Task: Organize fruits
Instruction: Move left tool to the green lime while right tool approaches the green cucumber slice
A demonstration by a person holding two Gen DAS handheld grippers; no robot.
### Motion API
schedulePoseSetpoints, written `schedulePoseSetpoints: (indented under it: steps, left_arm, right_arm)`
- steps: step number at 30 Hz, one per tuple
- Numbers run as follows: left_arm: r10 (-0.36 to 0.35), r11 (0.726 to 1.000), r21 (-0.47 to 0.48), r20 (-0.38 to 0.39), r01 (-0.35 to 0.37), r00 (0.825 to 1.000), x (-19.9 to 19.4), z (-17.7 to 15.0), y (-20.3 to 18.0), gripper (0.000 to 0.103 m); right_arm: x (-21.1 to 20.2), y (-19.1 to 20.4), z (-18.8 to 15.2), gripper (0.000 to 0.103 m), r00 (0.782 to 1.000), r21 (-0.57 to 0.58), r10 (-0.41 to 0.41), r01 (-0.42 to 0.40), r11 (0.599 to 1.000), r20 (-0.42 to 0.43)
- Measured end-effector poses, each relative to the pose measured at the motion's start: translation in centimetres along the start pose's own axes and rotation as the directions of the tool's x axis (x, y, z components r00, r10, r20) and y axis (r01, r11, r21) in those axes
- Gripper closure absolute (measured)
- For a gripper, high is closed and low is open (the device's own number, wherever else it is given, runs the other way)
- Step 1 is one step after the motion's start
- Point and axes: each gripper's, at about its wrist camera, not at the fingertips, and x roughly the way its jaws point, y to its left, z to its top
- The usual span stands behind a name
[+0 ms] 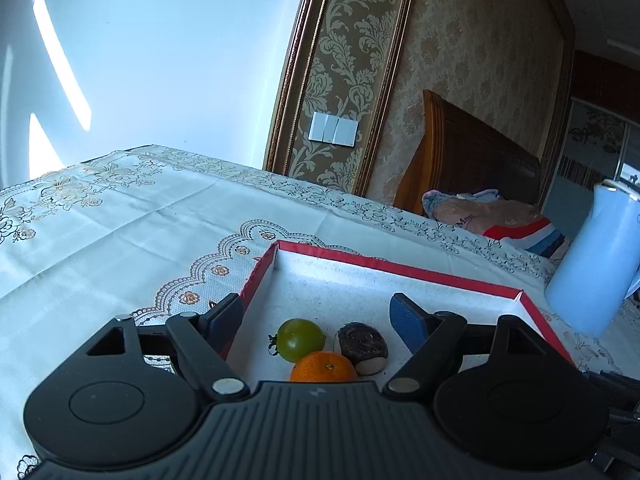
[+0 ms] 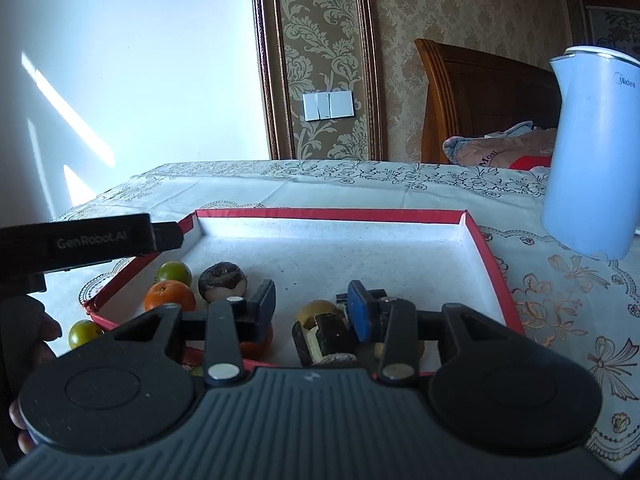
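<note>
Hovering left gripper [image 1: 316, 316] spread over red tray [image 1: 400, 265], 3 fruits inside; right gripper [image 2: 312, 304] also apart, empty.

Red-rimmed white tray [image 2: 494, 276], floral lace tablecloth [image 2: 560, 300].

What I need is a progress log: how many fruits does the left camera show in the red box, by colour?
Green fruit: 1
Orange fruit: 1
Dark brown fruit: 1
Total: 3
</note>
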Motion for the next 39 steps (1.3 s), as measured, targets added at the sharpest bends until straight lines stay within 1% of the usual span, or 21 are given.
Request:
schedulePoseSetpoints:
  steps: [3, 5, 6, 7, 8, 9, 11, 14, 19, 20, 21, 23, 25, 27, 29, 30, 31, 33, 39]
  left_arm:
    - [-0.03, 0.999, -0.043, 0.036, 0.032, 0.999, -1.9, 0.7, 1.6, 0.022]
    - [-0.026, 0.998, -0.053, 0.061, 0.029, 0.998, -3.2, 0.9, 2.7, 0.022]
    - [-0.014, 0.998, -0.055, 0.072, 0.018, 0.997, -3.7, 1.0, 3.2, 0.017]
    - [0.003, 0.998, -0.061, 0.081, 0.002, 0.997, -4.2, 1.0, 3.8, 0.015]
    - [0.018, 0.998, -0.067, 0.084, -0.013, 0.996, -4.7, 0.9, 4.3, 0.013]
    - [0.025, 0.998, -0.067, 0.085, -0.019, 0.996, -5.1, 0.8, 4.7, 0.013]
    - [0.027, 0.998, -0.058, 0.086, -0.022, 0.996, -6.0, 0.3, 5.6, 0.013]
    - [0.069, 0.997, -0.047, 0.069, -0.066, 0.995, -6.8, -0.7, 6.7, 0.013]
    - [0.116, 0.992, 0.036, 0.061, -0.118, 0.991, -7.8, -2.4, 7.0, 0.013]
    - [0.11, 0.992, 0.053, 0.057, -0.113, 0.992, -8.0, -2.7, 6.9, 0.013]
    - [0.106, 0.992, 0.068, 0.053, -0.109, 0.993, -8.1, -2.9, 6.8, 0.013]
    - [0.116, 0.987, 0.109, 0.044, -0.12, 0.992, -8.2, -3.3, 6.1, 0.013]
    - [0.11, 0.985, 0.13, 0.036, -0.114, 0.993, -8.1, -3.8, 5.5, 0.013]
    - [0.11, 0.984, 0.141, 0.004, -0.11, 0.994, -7.7, -4.2, 4.9, 0.013]
    - [0.118, 0.98, 0.164, -0.013, -0.114, 0.993, -7.4, -4.6, 4.4, 0.013]
    - [0.13, 0.977, 0.173, -0.02, -0.125, 0.991, -7.2, -4.7, 4.1, 0.013]
    - [0.141, 0.974, 0.181, -0.031, -0.133, 0.99, -6.9, -4.8, 3.9, 0.013]
    - [0.144, 0.973, 0.186, -0.047, -0.133, 0.988, -6.6, -4.8, 3.9, 0.013]
    - [0.151, 0.979, 0.153, -0.082, -0.137, 0.985, -5.9, -4.7, 4.3, 0.013]
  right_arm:
    - [-1.2, -0.6, -0.1, 0.066, 1.0, 0.028, 0.002, -0.002, 1.0, 0.016]
    - [-2.1, -1.0, -0.3, 0.066, 1.0, 0.043, 0.005, -0.006, 0.999, 0.028]
    - [-2.5, -1.1, -0.4, 0.062, 0.999, 0.048, 0.008, -0.009, 0.999, 0.031]
    - [-2.9, -1.2, -0.5, 0.059, 0.999, 0.052, 0.011, -0.012, 0.999, 0.033]
    - [-3.3, -1.3, -0.7, 0.053, 0.999, 0.054, 0.013, -0.015, 0.998, 0.035]
    - [-3.6, -1.3, -0.8, 0.051, 0.999, 0.055, 0.014, -0.016, 0.998, 0.034]
    - [-4.4, -1.2, -1.2, 0.051, 0.999, 0.046, 0.017, -0.019, 0.999, 0.033]
    - [-5.1, -1.0, -2.0, 0.051, 1.0, 0.035, 0.018, -0.019, 0.999, 0.02]
    - [-5.7, -0.7, -3.4, 0.051, 1.0, 0.049, 0.029, -0.029, 0.998, -0.011]
    - [-5.9, -0.7, -3.6, 0.049, 0.999, 0.052, 0.032, -0.031, 0.998, -0.014]
    - [-6.0, -0.6, -3.8, 0.04, 0.999, 0.055, 0.033, -0.032, 0.998, -0.016]
    - [-6.4, -0.6, -4.1, 0.031, 0.999, 0.066, 0.029, -0.029, 0.997, -0.012]
    - [-6.7, -0.4, -4.3, 0.031, 1.0, 0.068, 0.027, -0.026, 0.997, -0.009]
    - [-6.8, -0.3, -4.4, 0.031, 0.999, 0.074, 0.028, -0.027, 0.997, -0.015]
    - [-6.9, -0.2, -4.7, 0.03, 0.999, 0.078, 0.027, -0.025, 0.997, -0.026]
    - [-6.9, -0.1, -4.7, 0.026, 0.999, 0.077, 0.028, -0.025, 0.997, -0.034]
    - [-7.0, 0.0, -4.8, 0.024, 0.999, 0.076, 0.026, -0.023, 0.997, -0.035]
    - [-7.1, 0.3, -4.9, 0.019, 0.999, 0.064, 0.018, -0.016, 0.998, -0.033]
    - [-6.8, 1.4, -4.9, 0.019, 0.999, 0.036, 0.022, -0.02, 0.999, -0.049]
